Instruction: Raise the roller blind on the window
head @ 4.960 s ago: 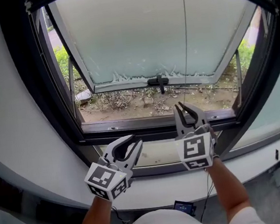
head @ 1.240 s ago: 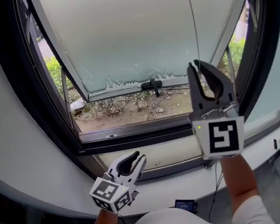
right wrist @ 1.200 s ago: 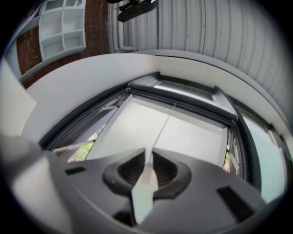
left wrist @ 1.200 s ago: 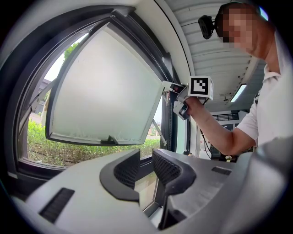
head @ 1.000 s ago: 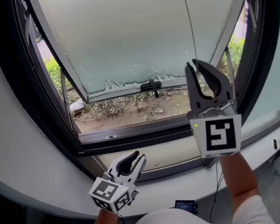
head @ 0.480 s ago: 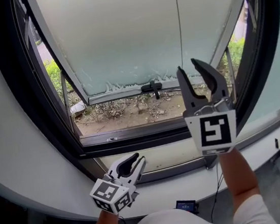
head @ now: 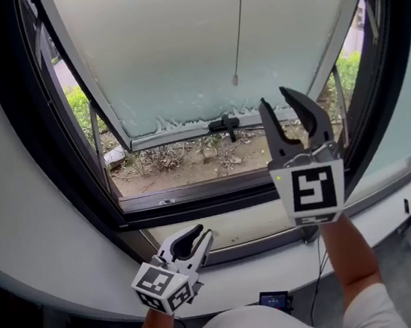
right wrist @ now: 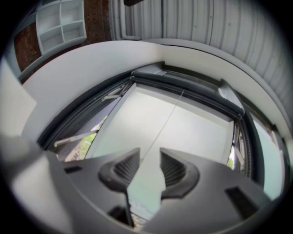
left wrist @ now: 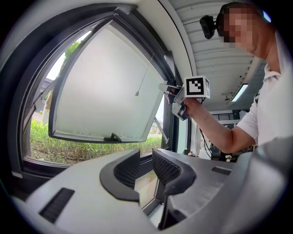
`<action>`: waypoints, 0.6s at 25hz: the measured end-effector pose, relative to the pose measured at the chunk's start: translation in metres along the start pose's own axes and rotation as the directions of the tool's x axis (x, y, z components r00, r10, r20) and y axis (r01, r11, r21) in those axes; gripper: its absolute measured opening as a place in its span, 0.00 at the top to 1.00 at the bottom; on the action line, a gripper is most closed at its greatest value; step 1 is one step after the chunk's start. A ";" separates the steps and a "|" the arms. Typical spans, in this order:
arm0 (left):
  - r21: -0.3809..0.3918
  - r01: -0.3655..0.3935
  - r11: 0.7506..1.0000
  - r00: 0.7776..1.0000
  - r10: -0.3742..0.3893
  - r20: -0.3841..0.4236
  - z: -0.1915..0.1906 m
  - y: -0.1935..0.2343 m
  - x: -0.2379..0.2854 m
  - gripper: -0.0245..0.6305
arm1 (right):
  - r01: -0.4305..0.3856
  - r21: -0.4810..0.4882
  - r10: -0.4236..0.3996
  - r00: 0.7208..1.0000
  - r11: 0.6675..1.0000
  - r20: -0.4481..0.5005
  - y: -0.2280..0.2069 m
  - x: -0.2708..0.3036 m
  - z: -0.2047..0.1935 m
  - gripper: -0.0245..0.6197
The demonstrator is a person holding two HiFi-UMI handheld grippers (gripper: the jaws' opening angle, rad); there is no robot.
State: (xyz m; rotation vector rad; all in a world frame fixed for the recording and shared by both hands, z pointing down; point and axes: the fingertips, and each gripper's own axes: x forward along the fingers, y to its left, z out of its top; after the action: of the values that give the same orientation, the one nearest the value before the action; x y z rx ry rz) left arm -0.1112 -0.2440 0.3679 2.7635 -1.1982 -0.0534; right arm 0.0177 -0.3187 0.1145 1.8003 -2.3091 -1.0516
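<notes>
Dark window framing rings a frosted sash that tilts outward at the bottom. Bare ground shows through the gap below the sash handle. The roller blind's pull cord hangs free in front of the pane. Its small end weight sits above and left of the right hand-held gripper, clear of it.

That gripper is raised before the sash's lower right corner, near the frame's right side, with open air to its left. Its jaws have just been opening and stand well apart with nothing between them. A second ago they were closed on the cord, which ran straight down into them; it has since swung away to the left.

The left hand-held gripper is low over the white sill, jaws partly apart and empty, placed as before.
</notes>
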 end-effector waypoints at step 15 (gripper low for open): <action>-0.020 0.045 0.999 0.999 -0.046 -0.025 -0.009 0.001 -0.025 0.81 | 0.033 -0.010 -0.034 0.996 0.999 -0.083 0.016 -0.016 -0.013 0.76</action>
State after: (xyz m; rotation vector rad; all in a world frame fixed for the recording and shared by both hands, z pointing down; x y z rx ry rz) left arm -0.1283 -0.2258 0.3764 2.7666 -1.1227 -0.0341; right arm 0.0150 -0.3089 0.1386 1.8491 -2.2315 -0.9692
